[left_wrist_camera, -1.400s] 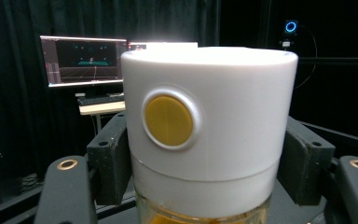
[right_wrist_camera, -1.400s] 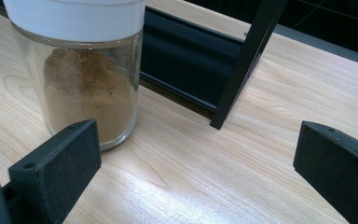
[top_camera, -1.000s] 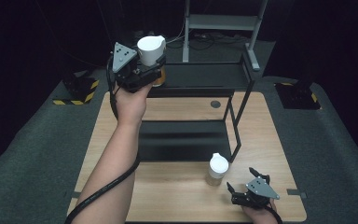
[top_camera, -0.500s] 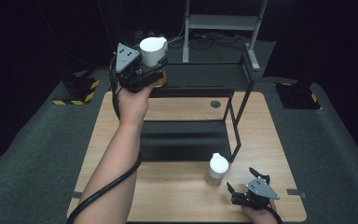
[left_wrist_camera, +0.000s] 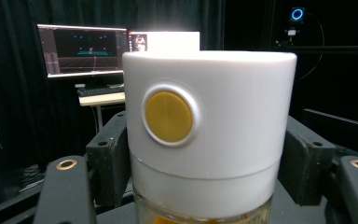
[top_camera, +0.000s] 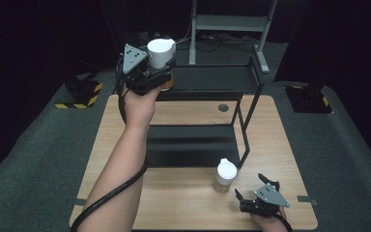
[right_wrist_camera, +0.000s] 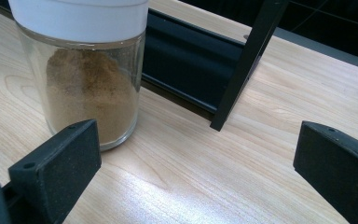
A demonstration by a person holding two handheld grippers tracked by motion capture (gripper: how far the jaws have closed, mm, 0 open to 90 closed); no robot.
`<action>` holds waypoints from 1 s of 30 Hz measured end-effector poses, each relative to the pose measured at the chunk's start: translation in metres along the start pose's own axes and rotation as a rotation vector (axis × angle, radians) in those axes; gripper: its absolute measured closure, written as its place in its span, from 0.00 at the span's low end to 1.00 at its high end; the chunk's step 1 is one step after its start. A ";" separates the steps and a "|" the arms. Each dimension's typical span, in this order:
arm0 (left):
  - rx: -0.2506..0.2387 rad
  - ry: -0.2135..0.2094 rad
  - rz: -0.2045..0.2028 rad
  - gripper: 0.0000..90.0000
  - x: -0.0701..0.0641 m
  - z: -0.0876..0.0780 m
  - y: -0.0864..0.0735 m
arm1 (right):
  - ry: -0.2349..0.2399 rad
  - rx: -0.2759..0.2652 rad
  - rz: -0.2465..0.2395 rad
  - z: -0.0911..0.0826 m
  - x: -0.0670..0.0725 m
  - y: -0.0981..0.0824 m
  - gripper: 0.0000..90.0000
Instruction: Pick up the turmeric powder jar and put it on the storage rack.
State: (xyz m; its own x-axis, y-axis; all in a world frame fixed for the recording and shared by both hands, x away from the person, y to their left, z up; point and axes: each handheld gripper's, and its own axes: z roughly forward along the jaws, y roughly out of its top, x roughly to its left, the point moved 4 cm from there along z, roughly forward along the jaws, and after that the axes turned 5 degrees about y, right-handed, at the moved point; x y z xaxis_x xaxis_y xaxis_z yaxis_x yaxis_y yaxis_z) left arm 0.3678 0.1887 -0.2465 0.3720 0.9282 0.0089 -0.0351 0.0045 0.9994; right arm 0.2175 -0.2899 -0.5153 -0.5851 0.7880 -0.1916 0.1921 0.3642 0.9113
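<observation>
At the near edge of the wooden table (top_camera: 183,208) we find the right gripper (top_camera: 257,195) low over the light, fine-grained top, its jaws spread wide and holding nothing. Its black pads (right_wrist_camera: 56,163) are blocky and matte. Just beyond it, and apart from it, stands a spice jar (top_camera: 225,175): clear glass, round, upright with its long axis vertical, capped by a white lid (right_wrist_camera: 79,16) and partly filled with brown powder (right_wrist_camera: 91,98). In the right gripper view the jar sits ahead of the left-hand pad, not between the jaws.

Immediately past the jar we note the black metal rack (top_camera: 207,77), of thin square tube. Its near right leg (right_wrist_camera: 247,65) meets the table just beside the jar, and its flat lower shelf (top_camera: 193,145) lies along the table top behind it.

Farther off, at the rack's upper left corner, the left gripper (top_camera: 155,72) is raised on an outstretched forearm (top_camera: 121,164). Its jaws pinch a second jar (left_wrist_camera: 205,140) from both sides, just under the cap. This jar is also upright. Its white cylindrical cap (top_camera: 160,52) is smooth, with a round yellow button (left_wrist_camera: 168,116) set in a pale ring facing the camera; the glass below shows yellowish contents.

Beyond the table we record dark carpet (top_camera: 348,145), a yellow-and-black striped base (top_camera: 77,96), a grey stand (top_camera: 232,24) and, in the left gripper view, lit monitors (left_wrist_camera: 81,49) on a desk.
</observation>
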 end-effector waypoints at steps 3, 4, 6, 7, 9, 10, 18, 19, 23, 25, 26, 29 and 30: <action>-0.005 0.001 -0.002 0.33 0.000 0.000 -0.001 | 0.000 -0.002 0.001 0.000 0.000 0.000 0.00; -0.005 0.001 -0.002 0.33 0.000 0.000 -0.001 | 0.000 -0.002 0.001 0.000 0.000 0.000 0.00; -0.007 0.000 -0.005 0.33 0.000 0.000 -0.002 | 0.000 -0.002 0.001 0.000 0.000 0.000 0.00; -0.009 -0.002 -0.010 0.33 0.000 0.000 -0.002 | 0.000 -0.001 0.001 0.000 0.000 0.000 0.00; -0.004 -0.009 -0.014 0.31 0.001 0.001 -0.001 | 0.000 0.000 -0.001 0.000 0.000 0.000 0.00; 0.000 -0.010 -0.011 0.28 0.000 0.001 -0.001 | 0.001 0.000 -0.002 0.000 0.000 0.000 0.00; 0.014 0.023 -0.017 0.00 -0.006 0.000 0.002 | 0.003 -0.001 0.002 0.000 -0.001 0.000 0.00; 0.016 0.031 -0.015 0.00 -0.008 0.000 0.002 | 0.003 -0.001 0.002 0.000 -0.001 0.000 0.00; 0.014 0.040 0.001 0.00 -0.010 -0.006 0.003 | 0.002 0.000 -0.002 0.000 0.000 0.000 0.00; 0.019 0.051 0.008 0.00 -0.012 -0.008 0.004 | 0.001 -0.002 -0.007 0.000 0.000 0.000 0.00; 0.016 0.048 0.011 0.00 -0.013 -0.010 0.004 | 0.001 -0.002 -0.007 0.000 0.000 0.000 0.00; 0.018 0.045 0.016 0.00 -0.014 -0.015 0.004 | 0.001 -0.002 -0.004 0.000 0.000 0.000 0.00; 0.018 0.046 0.019 0.00 -0.015 -0.017 0.004 | 0.001 -0.002 -0.005 0.000 0.000 0.000 0.00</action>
State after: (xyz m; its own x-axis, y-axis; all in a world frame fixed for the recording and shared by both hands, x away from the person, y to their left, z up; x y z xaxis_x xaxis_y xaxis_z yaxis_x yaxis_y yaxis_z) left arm 0.3467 0.1814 -0.2431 0.3281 0.9443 0.0265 -0.0250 -0.0193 0.9995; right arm 0.2174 -0.2900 -0.5155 -0.5871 0.7854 -0.1958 0.1878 0.3674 0.9109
